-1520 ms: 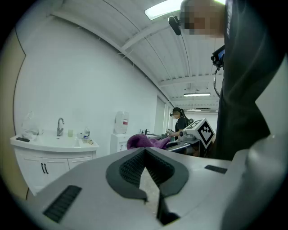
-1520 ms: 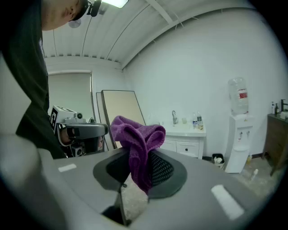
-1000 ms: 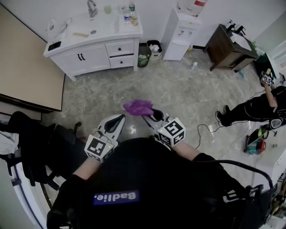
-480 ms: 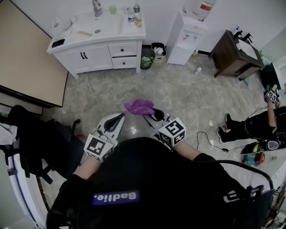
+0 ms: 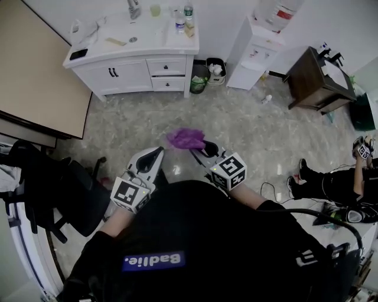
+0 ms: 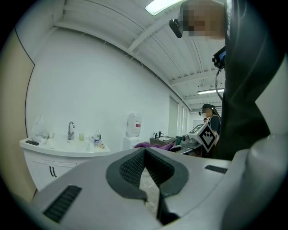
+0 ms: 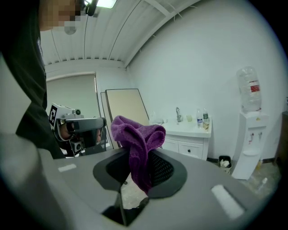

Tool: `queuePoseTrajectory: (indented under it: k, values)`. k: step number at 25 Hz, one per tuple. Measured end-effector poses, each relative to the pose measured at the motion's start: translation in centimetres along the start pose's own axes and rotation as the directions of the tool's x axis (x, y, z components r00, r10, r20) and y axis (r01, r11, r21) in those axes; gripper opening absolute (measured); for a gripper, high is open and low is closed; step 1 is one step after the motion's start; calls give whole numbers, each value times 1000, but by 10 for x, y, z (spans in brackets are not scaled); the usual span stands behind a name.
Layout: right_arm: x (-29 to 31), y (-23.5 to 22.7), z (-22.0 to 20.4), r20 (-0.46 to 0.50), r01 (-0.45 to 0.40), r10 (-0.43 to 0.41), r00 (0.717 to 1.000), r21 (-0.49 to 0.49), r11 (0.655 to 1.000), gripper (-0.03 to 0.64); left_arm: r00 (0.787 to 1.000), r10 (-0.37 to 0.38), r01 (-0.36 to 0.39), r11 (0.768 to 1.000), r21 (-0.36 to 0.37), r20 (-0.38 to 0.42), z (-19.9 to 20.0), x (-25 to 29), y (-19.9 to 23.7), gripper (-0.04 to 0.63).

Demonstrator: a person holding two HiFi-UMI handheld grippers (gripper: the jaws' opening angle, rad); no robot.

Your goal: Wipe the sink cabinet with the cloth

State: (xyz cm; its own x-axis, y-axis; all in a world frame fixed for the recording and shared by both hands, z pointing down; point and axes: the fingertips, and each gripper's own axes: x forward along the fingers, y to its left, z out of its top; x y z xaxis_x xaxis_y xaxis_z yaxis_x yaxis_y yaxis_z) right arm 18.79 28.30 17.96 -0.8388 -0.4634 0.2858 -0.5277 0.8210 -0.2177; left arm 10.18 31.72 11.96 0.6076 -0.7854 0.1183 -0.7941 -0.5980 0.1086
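Note:
The white sink cabinet (image 5: 136,56) stands against the far wall, across the marble floor; it also shows in the left gripper view (image 6: 58,155) and the right gripper view (image 7: 189,140). A purple cloth (image 5: 186,139) hangs bunched from my right gripper (image 5: 199,150), which is shut on it in front of my body. In the right gripper view the cloth (image 7: 137,134) drapes over the closed jaws of the right gripper (image 7: 135,157). My left gripper (image 5: 155,157) is held beside it, a little to the left, shut with nothing in it (image 6: 145,152). Both grippers are far from the cabinet.
The cabinet top holds a faucet (image 5: 134,8), bottles (image 5: 181,23) and a phone (image 5: 78,53). Bins (image 5: 208,74) and a water dispenser (image 5: 260,50) stand to its right, then a dark wooden table (image 5: 316,74). A person (image 5: 348,183) sits on the floor at right. A beige board (image 5: 35,88) and a black chair (image 5: 53,189) are at left.
The whole view has shifted: the cabinet sits slightly lower and further right in the head view. Both grippers keep their pose, the cloth still held in the right one.

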Motion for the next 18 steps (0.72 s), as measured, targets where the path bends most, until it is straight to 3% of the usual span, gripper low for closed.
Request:
queuePoseTrajectory:
  k: [5,12,18]
  values:
    - [70,-46,20,-29,55,-56,998,-22,998,86,999,-40,40,999,-7,19,5,39,83,5]
    - [182,-110,76,-41,157,-157,987,9,988,86,989,-147,147,989,-11,-4,40,100,215,5]
    - [260,-147,108,-36,208,-207,978,42,977,86,978,-209,208,978,-17,-14,53,139,301,5]
